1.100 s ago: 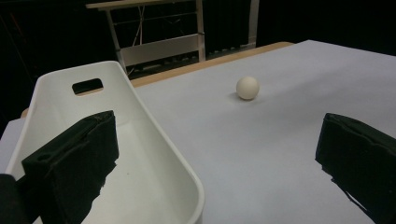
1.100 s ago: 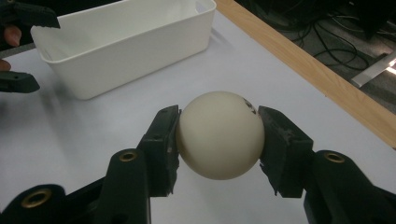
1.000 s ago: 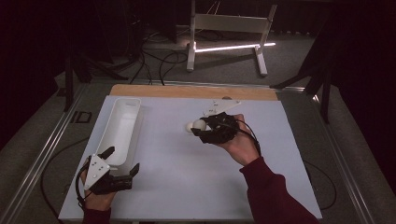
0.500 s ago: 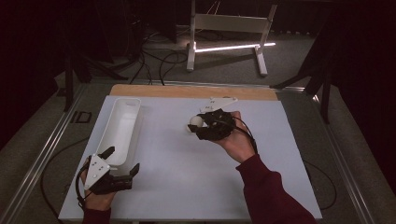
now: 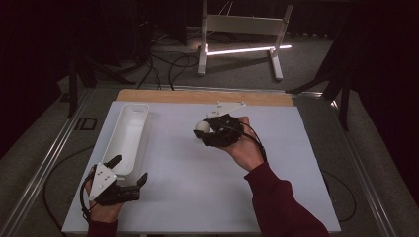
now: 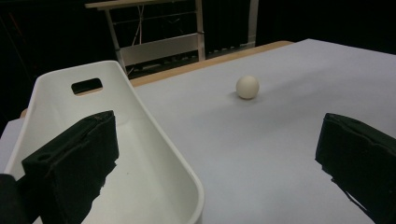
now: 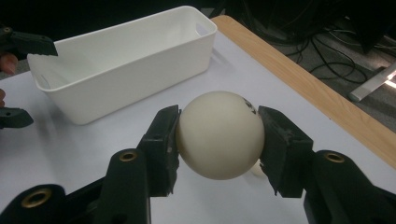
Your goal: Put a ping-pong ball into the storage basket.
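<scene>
The tabletop [image 5: 296,163] carries a white bin [image 5: 127,136] along its left edge — nothing visible inside. The right gripper [image 5: 205,132], held mid-table, clamps the ball [image 7: 219,134]. The left gripper [image 5: 129,171] rests at the near-left corner — jaws wide, one over the bin's near end.

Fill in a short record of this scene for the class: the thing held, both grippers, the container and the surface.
held thing: cream round ball
right gripper: shut on the ball, above the table
left gripper: open, holding nothing, beside the tray's near end
container: long white plastic tray, nothing visible inside, lying left of the ball
surface: pale grey table top
</scene>
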The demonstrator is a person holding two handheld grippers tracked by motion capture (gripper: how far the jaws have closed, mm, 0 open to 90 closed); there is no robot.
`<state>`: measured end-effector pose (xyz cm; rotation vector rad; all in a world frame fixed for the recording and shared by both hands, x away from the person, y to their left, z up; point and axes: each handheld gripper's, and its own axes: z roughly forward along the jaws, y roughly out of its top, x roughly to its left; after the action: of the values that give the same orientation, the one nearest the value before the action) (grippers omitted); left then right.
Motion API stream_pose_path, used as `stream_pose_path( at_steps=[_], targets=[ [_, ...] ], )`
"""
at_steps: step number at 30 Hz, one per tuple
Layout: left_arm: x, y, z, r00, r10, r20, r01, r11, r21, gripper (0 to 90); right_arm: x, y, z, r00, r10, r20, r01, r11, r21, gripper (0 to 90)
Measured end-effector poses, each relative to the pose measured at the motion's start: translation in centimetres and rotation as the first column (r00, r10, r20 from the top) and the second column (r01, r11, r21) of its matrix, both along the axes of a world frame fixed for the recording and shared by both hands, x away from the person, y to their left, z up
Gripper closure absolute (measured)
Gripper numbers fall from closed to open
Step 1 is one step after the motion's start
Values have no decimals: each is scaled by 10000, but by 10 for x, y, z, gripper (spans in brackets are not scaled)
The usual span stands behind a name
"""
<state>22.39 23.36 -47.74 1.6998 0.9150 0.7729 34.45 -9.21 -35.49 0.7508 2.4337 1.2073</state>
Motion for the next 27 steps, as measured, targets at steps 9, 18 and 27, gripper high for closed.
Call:
stream_pose_path(
  at_steps=[9,18,27],
  targets=[
    [0,0,0,10000,-1,-5,1,10000,5,2,2,8,-1,10000,28,9,-28,9999,104,503],
    [0,0,0,10000,5,-22,-5,10000,25,2,4,15,-2,9999,95,72,-96,9999,142,503],
    [0,1,0,10000,8,-11,-8,10000,2,2,6,21,-1,9998,136,138,-138,9998,166,503]
  ],
)
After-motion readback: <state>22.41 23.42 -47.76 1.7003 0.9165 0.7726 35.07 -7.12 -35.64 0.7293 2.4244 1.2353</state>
